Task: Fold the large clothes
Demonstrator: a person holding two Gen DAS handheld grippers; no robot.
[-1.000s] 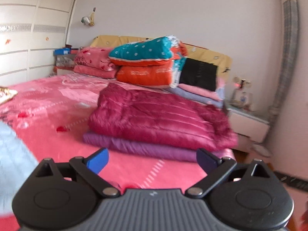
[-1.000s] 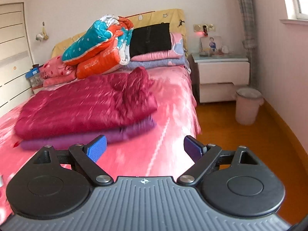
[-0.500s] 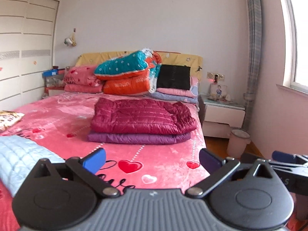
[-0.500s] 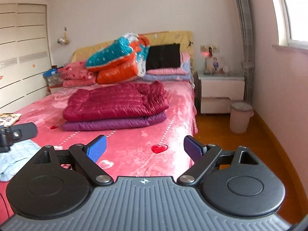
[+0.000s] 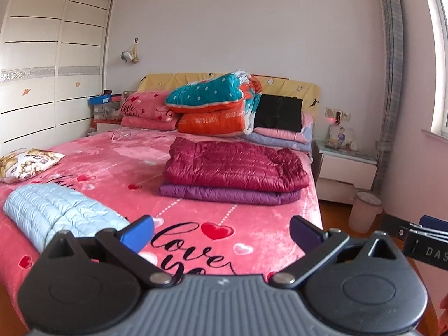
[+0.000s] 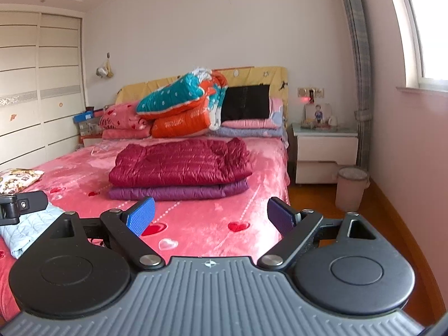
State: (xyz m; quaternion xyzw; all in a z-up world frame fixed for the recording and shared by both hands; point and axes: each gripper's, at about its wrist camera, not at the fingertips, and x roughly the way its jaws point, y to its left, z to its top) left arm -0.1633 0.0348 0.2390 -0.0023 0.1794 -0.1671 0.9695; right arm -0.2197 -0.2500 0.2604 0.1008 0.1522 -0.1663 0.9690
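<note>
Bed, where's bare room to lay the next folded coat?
Free: the pink blanket between the light blue jacket and the stacked maroon jacket over purple jacket, also left of that stack. Crowded: the headboard end, heaped with folded quilts.

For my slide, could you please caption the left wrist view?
Open left gripper facing folded maroon down jacket stacked on purple jacket.

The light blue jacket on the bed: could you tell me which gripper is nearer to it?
Left. The left gripper hangs open just beside the light blue jacket; the right gripper, also open, is farther off to its right.
</note>
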